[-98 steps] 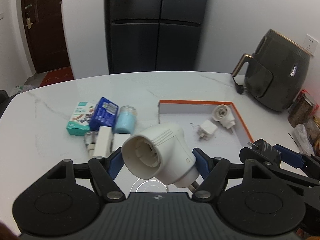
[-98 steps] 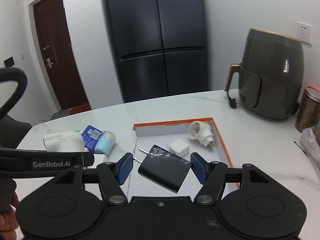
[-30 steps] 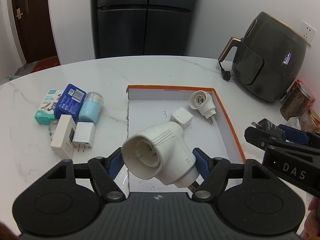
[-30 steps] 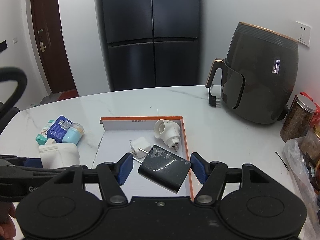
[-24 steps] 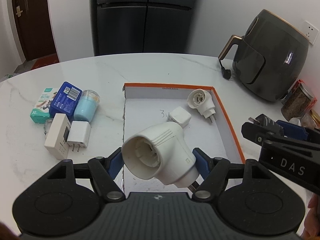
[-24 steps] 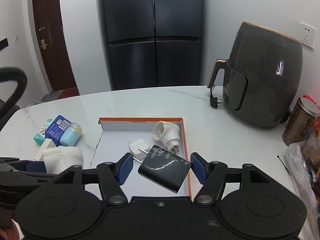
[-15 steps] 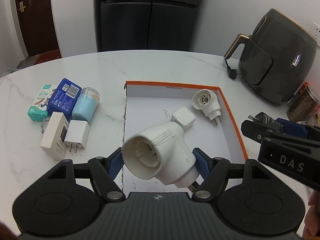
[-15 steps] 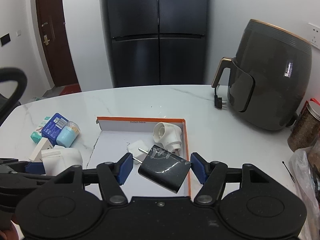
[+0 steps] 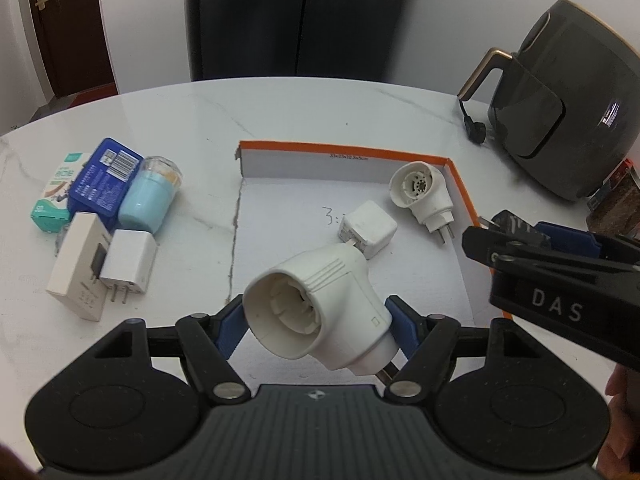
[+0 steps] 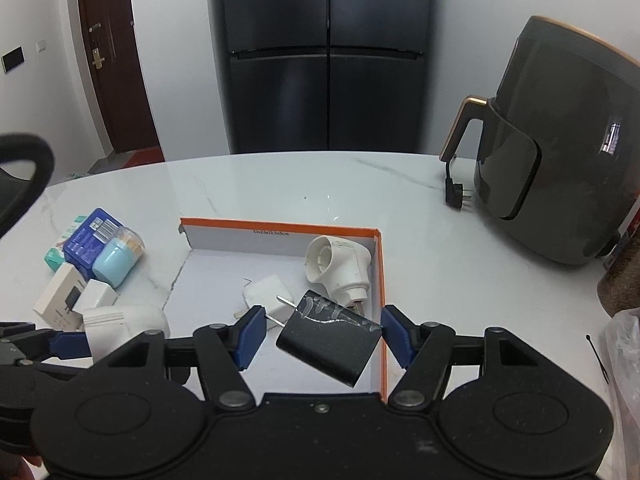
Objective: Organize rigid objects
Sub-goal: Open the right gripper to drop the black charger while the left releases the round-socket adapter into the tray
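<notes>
Delivery is the step in hand — both grippers carry a load over the tray. Nearest in the left wrist view, the left gripper [image 9: 316,324] is clamped on a white socket adapter [image 9: 316,312], its round mouth facing the camera and tilted. The right gripper [image 10: 320,332] pinches a black charger [image 10: 330,340] by its sides, prongs pointing up-left, above the tray's right near corner. Below and beyond them lies the orange-rimmed tray [image 9: 464,196], already holding a white cube charger [image 9: 370,228] and a second adapter [image 9: 420,196] near its far right corner. Next, I judge, each load should be lowered onto bare tray floor clear of those two — then the jaws spread. Left of the tray, more chargers and boxes [image 9: 100,248] wait on the table [image 9: 320,112].
</notes>
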### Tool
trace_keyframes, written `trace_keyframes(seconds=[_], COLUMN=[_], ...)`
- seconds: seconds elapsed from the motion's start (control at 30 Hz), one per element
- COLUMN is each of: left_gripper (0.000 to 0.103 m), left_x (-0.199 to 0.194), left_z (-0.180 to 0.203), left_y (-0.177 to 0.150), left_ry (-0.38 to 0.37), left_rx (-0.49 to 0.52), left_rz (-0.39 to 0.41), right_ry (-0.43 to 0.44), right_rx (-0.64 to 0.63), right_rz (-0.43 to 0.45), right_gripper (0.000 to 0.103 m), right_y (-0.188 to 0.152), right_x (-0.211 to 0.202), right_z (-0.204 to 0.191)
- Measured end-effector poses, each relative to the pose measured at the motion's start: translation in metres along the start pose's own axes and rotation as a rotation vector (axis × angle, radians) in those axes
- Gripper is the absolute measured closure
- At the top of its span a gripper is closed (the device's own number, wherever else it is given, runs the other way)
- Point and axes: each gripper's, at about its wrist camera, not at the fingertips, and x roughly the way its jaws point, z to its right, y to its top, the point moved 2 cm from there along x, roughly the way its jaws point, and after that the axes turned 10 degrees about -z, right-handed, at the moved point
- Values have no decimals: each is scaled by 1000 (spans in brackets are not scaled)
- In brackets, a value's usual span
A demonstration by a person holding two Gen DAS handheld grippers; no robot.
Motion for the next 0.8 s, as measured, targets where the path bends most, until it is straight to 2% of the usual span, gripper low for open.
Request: trace_keyframes(seconds=[0.27, 0.3, 0.33, 0.47, 0.57, 0.67, 0.73, 0.8], left_gripper=[29, 29, 29, 29, 29, 29, 30, 24], left_x=[16, 18, 19, 27, 29, 33, 34, 33], left_z=[12, 13, 15, 19, 21, 26, 29, 32], left_y=[4, 5, 5, 7, 9, 12, 13, 14], left_ry=[-27, -32, -33, -34, -50, -74, -89, -99], left_rx=[8, 8, 10, 15, 17, 17, 17, 20], left_rz=[-14, -15, -17, -28, -28, -30, -29, -21], right_ry=[-1, 2, 3, 13, 16, 4, 8, 5], right_rx=[-3, -6, -17, -45, -27, -10, 8, 28], right_rz=[-28, -28, -37, -55, -13, 14, 27, 33], right_gripper=[27, 51, 60, 59, 58, 48, 44, 43], right_y=[5, 5, 7, 11, 11, 10, 8, 6], right_x=[22, 26, 30, 42, 31, 17, 9, 2], right_z=[7, 8, 7, 7, 14, 23, 32, 38])
